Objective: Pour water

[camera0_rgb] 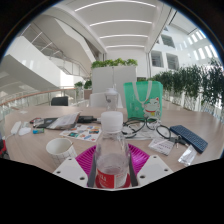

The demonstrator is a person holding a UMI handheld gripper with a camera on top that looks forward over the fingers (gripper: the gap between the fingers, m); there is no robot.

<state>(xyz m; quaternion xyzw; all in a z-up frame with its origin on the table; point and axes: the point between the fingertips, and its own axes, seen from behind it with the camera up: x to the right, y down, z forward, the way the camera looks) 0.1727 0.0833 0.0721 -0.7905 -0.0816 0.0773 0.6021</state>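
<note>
A clear plastic water bottle with a white cap and red label (112,155) stands upright, cap up, clenched between the pink pads of the hand-held gripper (112,168). Left of the bottle sits a white cup (60,147); behind it a teal bag (143,97). The cluttered desk (30,145) leaves little free room nearby.

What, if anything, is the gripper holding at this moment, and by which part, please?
The clear plastic water bottle with a red label, held upright at its labelled lower body between the gripper pads.
</note>
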